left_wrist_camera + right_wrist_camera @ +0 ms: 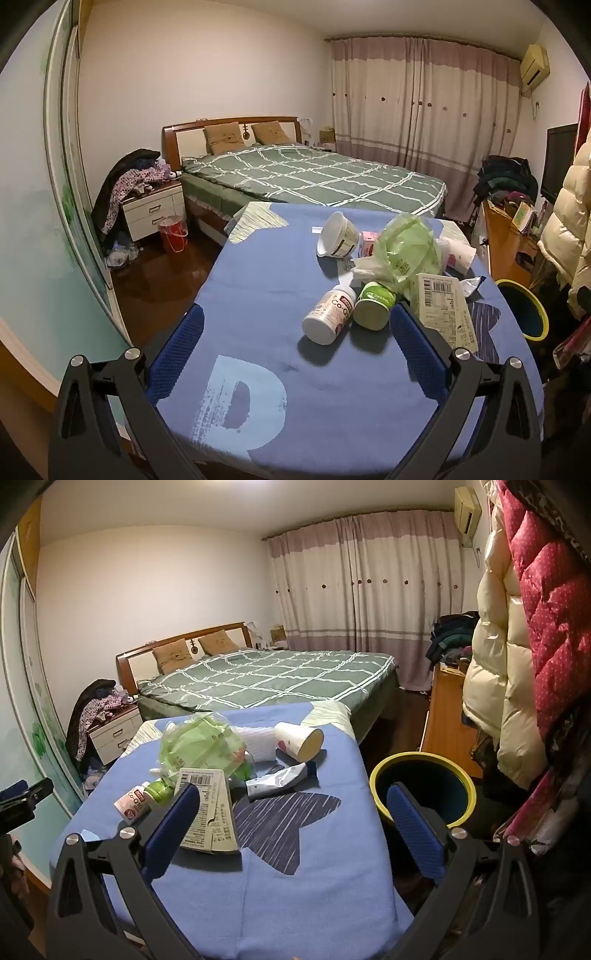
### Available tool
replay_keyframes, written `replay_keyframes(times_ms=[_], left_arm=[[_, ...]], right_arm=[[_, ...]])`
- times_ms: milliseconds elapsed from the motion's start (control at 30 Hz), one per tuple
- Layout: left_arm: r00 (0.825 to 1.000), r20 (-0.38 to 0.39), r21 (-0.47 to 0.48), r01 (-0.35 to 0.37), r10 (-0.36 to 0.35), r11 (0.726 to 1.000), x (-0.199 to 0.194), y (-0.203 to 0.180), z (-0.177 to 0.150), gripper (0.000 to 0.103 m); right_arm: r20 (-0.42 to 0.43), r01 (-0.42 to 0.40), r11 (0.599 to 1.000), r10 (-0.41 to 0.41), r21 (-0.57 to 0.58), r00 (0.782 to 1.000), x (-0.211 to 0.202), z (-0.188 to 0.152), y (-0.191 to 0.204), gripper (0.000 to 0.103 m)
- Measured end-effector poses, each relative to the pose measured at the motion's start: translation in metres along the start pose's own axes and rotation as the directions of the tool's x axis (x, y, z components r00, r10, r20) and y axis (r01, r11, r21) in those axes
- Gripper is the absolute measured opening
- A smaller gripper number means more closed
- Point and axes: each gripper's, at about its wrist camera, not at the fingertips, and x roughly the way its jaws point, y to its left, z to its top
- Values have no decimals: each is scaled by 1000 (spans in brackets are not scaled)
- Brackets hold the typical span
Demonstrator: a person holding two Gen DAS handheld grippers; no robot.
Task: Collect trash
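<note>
In my left wrist view, the table [258, 288] under its blue cloth runs from the bottom of the frame up to the centre. Its left edge slants from lower left toward the middle, with dark floor [155, 273] open beside it. My left tool [295, 332] hangs over the near cloth, jaws spread wide and holding nothing. Between the fingers the cloth is bare at the left. At centre right a white pill bottle [328, 315] lies on its side, touching a green-capped jar [373, 308]. Behind them sit a tipped white cup [338, 234] and a crumpled green bag [404, 247], and a flat barcode box [445, 310] lies just beside my right finger [413, 341]. At the far right the yellow-rimmed bin [524, 314] stands just past the table edge.

In my right wrist view the trash heap fills the centre left. My right tool [291, 830] is level, jaws wide apart and empty. Its left finger [170, 830] overlaps the barcode box [218, 812], and its right finger [415, 830] overlaps the bin [421, 764]. A crushed tube [277, 781] and a paper cup [299, 740] lie toward the table's right edge, which drops straight to the bin. The bed [266, 679] closes the room behind.
</note>
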Motion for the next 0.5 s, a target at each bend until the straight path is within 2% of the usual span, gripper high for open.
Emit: replay_keyframes(times_ms=[167,500], left_arm=[[1000,-8,-7,21,-21,1000,-4,7,4,99],[1000,-2,10,11,-11,1000,-3,-2,1,99]], right_arm=[[-5,-1,1000,1,2,1000,1,-1,-1,97],[-5,-2,1000,2,7,1000,3,-2,-1,97]])
